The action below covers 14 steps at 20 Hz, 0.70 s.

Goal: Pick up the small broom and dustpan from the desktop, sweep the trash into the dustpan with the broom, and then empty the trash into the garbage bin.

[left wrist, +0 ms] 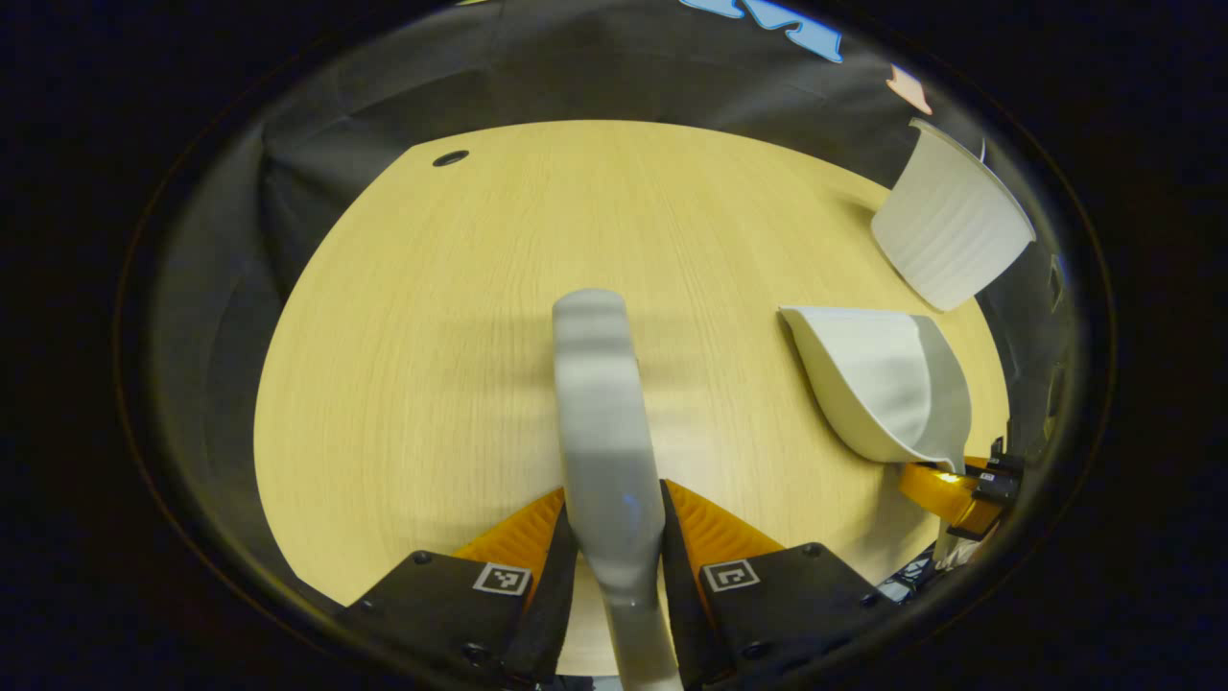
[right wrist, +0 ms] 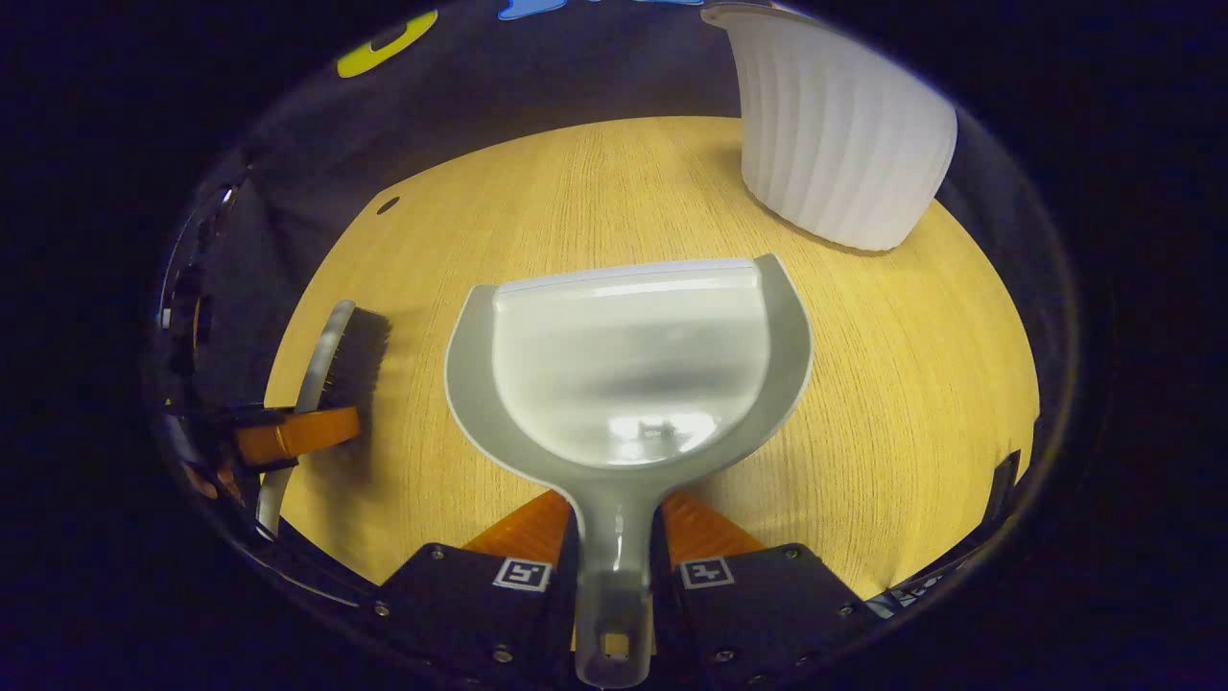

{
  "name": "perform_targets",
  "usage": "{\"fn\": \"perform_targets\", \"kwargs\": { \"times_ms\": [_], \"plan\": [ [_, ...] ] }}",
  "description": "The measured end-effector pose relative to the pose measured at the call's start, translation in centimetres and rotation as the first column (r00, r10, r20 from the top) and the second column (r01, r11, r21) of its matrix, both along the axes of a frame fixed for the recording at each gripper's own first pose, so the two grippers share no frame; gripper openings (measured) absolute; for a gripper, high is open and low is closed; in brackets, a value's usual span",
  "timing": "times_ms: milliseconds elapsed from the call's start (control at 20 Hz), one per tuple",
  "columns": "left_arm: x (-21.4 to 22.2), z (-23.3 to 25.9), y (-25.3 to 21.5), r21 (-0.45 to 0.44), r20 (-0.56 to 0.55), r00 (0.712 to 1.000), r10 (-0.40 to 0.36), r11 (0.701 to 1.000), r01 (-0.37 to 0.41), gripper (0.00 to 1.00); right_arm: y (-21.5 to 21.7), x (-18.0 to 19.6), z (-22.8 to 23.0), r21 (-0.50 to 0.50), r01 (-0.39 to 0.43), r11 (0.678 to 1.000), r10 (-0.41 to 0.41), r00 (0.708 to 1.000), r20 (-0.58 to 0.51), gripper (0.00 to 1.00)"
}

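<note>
My left gripper (left wrist: 614, 499) is shut on the grey handle of the small broom (left wrist: 604, 413), which points forward over the wooden desktop (left wrist: 432, 336). In the right gripper view the broom (right wrist: 341, 360) sits at the left with its dark bristles facing the dustpan, and the left gripper (right wrist: 288, 432) clamps it. My right gripper (right wrist: 616, 509) is shut on the handle of the grey dustpan (right wrist: 624, 374), whose glossy scoop opens away from me, low over the desktop (right wrist: 911, 384). From the left gripper view the dustpan (left wrist: 883, 384) lies to the right of the broom.
A white ribbed garbage bin (right wrist: 835, 134) stands at the back right of the table, just beyond the dustpan, and appears as the bin (left wrist: 950, 230) in the left gripper view. A small cable hole (left wrist: 450, 157) lies at the far left. Black cloth surrounds the table.
</note>
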<state>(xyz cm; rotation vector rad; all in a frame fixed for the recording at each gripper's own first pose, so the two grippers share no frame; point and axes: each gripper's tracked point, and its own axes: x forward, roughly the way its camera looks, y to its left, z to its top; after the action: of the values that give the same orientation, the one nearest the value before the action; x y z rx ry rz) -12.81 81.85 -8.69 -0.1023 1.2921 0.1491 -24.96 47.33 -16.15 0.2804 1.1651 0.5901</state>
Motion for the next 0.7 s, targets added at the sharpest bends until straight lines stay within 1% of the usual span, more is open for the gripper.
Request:
{"fn": "perform_targets", "kwargs": {
  "times_ms": [50,150,200,250,300,350,400,450,500,550,600,650,700],
  "plan": [
    [0.1,0.1,0.0,0.002,0.001,1.0,0.004,1.0,-0.004,0.5,-0.1,0.0,0.1,0.002,-0.003,1.0,0.003,1.0,-0.001,0.34],
    [0.5,0.6,0.3,0.019,0.014,1.0,-0.01,1.0,0.01,0.55,0.0,0.0,0.1,0.001,-0.01,1.0,0.01,1.0,0.001,0.35],
    [0.7,0.9,0.5,0.031,0.021,1.0,-0.017,0.999,0.016,0.53,-0.1,0.1,0.2,0.005,-0.012,1.0,0.012,1.0,0.003,0.36],
    [1.0,1.2,0.7,0.041,0.029,0.999,-0.023,0.999,0.022,0.53,-0.3,0.2,0.4,0.006,-0.014,1.0,0.014,1.0,0.006,0.38],
    [1.2,1.6,0.8,0.044,0.035,0.999,-0.029,0.999,0.027,0.58,-0.3,0.1,0.5,0.007,-0.015,1.0,0.015,1.0,0.01,0.47],
    [1.4,2.1,0.8,0.048,0.047,0.998,-0.03,0.998,0.028,0.61,-0.6,0.1,0.8,0.002,-0.016,1.0,0.016,1.0,0.011,0.52],
    [1.7,2.6,0.8,0.045,0.059,0.998,-0.031,0.999,0.029,0.64,-0.5,0.0,1.3,0.013,-0.02,1.0,0.02,1.0,0.012,0.53],
    [2.0,3.3,0.8,0.048,0.076,0.997,-0.03,0.998,0.027,0.71,-0.6,0.0,1.5,0.014,-0.023,1.0,0.023,1.0,0.015,0.6],
    [2.4,4.1,1.0,0.058,0.096,0.995,-0.03,0.998,0.024,0.77,-1.2,0.2,2.1,0.012,-0.025,1.0,0.025,0.999,0.027,0.78],
    [2.9,5.0,1.1,0.067,0.124,0.992,-0.027,0.998,0.019,0.84,-1.5,0.5,2.4,0.009,-0.026,1.0,0.025,0.999,0.048,0.8],
    [3.5,6.0,1.3,0.075,0.159,0.987,-0.023,0.997,0.011,0.9,-2.0,0.8,2.9,0.006,-0.025,1.0,0.024,0.997,0.068,0.84],
    [4.2,7.1,1.4,0.078,0.198,0.98,-0.016,0.997,0.001,0.92,-2.4,1.0,3.7,0.013,-0.022,1.0,0.021,0.996,0.09,0.86],
    [4.8,8.3,1.5,0.079,0.236,0.972,-0.007,0.997,-0.012,0.95,-2.8,1.5,4.5,0.02,-0.017,1.0,0.014,0.993,0.114,0.94]
  ]
}}
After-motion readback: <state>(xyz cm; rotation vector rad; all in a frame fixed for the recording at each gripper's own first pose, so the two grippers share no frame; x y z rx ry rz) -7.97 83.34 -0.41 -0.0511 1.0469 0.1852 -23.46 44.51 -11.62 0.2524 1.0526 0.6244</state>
